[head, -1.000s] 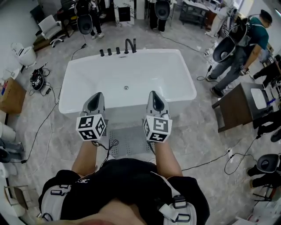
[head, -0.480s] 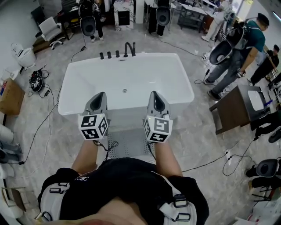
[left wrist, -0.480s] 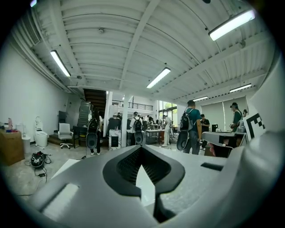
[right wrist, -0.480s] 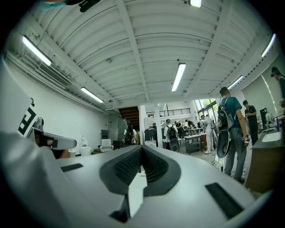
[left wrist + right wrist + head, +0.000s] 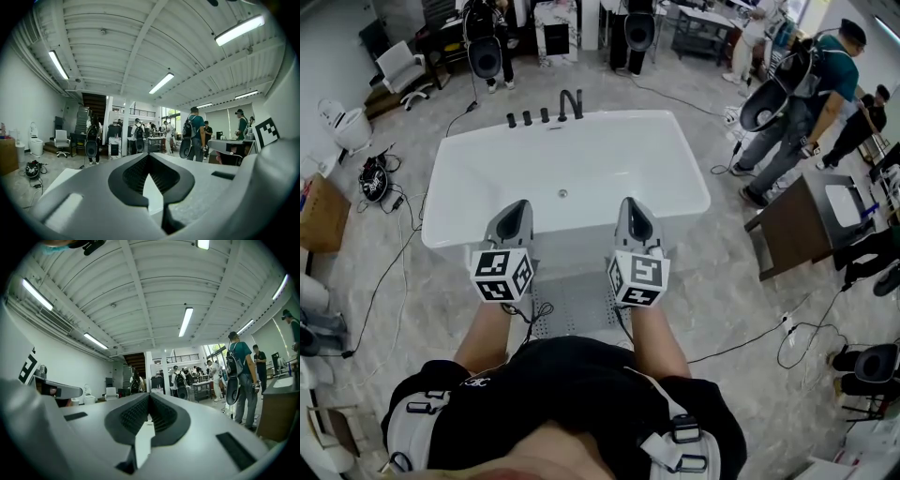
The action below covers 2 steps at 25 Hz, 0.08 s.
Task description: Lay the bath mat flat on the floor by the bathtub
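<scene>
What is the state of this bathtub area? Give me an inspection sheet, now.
Surface: grey marbled floor, no spill seen.
Job's things: grey bath mat appears flat beside the white bathtub, partly hidden by the person.
Clutter: cardboard box and toilet at left.
Grippers: left gripper and right gripper shut, empty, over the tub's near rim.
Cables: black cables trail across the floor on both sides.
Surroundings: people with backpacks, brown table at right.
</scene>
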Motion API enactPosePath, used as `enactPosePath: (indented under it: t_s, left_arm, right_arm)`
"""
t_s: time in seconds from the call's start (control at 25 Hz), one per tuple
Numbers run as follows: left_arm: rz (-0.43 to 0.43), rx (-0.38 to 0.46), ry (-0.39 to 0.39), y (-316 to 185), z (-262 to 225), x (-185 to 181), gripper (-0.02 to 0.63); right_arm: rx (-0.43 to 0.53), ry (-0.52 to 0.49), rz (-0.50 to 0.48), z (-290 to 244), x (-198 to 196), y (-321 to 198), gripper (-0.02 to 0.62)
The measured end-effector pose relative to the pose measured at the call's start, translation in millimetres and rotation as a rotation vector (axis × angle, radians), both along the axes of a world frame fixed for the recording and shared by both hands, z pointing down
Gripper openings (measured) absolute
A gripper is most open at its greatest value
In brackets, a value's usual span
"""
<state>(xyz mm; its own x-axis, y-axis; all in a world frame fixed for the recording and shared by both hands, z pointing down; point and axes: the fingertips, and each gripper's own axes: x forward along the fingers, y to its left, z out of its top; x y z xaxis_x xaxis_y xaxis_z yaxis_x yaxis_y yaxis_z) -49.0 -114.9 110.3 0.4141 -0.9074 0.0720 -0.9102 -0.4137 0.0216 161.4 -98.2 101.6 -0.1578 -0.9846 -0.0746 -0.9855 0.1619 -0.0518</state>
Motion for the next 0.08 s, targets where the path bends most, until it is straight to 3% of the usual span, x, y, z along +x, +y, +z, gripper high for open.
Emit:
enactPosePath:
  t_s: [0.08]
  left_arm:
    - [0.019, 0.002, 0.006, 3.6, 1.0, 4.0, 0.003]
  right_arm:
    - [-0.004, -0.001, -0.001, 2.2, 0.3, 2.2, 0.005]
